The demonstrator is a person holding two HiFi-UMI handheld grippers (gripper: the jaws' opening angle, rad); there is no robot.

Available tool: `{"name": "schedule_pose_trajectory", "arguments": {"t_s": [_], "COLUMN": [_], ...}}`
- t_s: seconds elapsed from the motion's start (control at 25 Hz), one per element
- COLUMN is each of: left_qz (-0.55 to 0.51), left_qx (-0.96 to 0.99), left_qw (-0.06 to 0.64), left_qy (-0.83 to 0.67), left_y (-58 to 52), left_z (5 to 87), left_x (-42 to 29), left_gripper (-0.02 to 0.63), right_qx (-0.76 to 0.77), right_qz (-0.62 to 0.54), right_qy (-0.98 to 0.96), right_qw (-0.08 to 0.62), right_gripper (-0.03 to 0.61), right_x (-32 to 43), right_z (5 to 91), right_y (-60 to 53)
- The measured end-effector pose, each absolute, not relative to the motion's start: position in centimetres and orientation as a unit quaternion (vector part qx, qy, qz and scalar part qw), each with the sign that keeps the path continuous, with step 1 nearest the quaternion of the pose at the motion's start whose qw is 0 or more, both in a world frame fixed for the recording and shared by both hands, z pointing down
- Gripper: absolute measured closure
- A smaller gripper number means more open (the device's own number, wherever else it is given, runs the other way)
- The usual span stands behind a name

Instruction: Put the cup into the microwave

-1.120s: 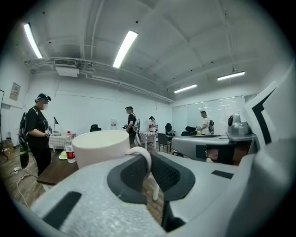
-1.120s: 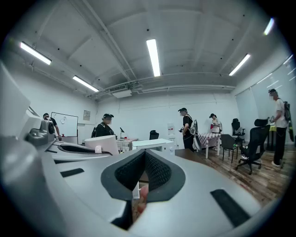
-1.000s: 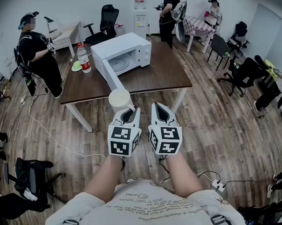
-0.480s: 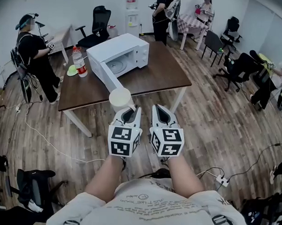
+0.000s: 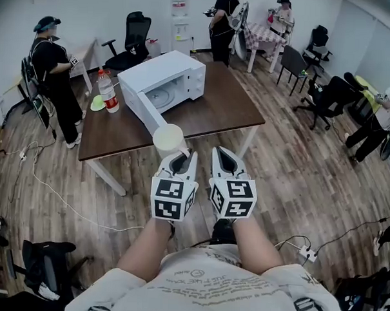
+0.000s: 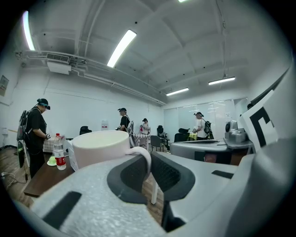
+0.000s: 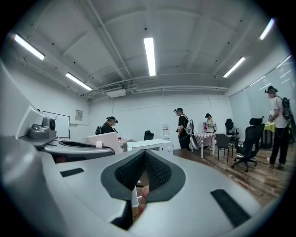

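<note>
White cup (image 5: 168, 139) — one — handle (image 6: 141, 155) nipped in left claw (image 5: 182, 159); right claw (image 5: 223, 158) closed, empty.

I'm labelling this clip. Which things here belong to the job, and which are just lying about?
Job: cup, its handle in the left gripper; open microwave; table.
Lying about: bottle; green object; chair.
</note>
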State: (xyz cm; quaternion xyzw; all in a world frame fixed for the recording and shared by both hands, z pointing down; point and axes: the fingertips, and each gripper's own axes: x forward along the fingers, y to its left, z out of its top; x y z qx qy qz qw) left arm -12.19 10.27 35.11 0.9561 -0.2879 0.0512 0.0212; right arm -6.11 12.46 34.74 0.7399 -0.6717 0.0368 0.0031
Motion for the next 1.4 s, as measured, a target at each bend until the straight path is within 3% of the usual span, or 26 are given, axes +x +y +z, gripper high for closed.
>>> {"name": "schedule_pose_trajectory", "arguments": {"t_s": [0.72, 1.4], "left_qz": [0.028, 0.069], "left_qx": [0.943, 0.919], "left_qw": [0.007, 0.029], "left_qy": [-0.332, -0.387], "left_y": [-2.1, -15.1], "left_z": [35.2, 38.6], "left_x": [-3.0, 6.0], "left_gripper": [0.578, 0.578], "right_qx": [0.705, 0.650], "right_qz": [0.015, 0.066], "right_qy": [-0.709, -0.757], "right_qw": [-0.005, -0.011], "right_gripper": [0.567, 0.566], "right_x": [3.5, 12.3], "right_z": [34.9, 37.3], "right_y": [-1.6, -16.0]}}
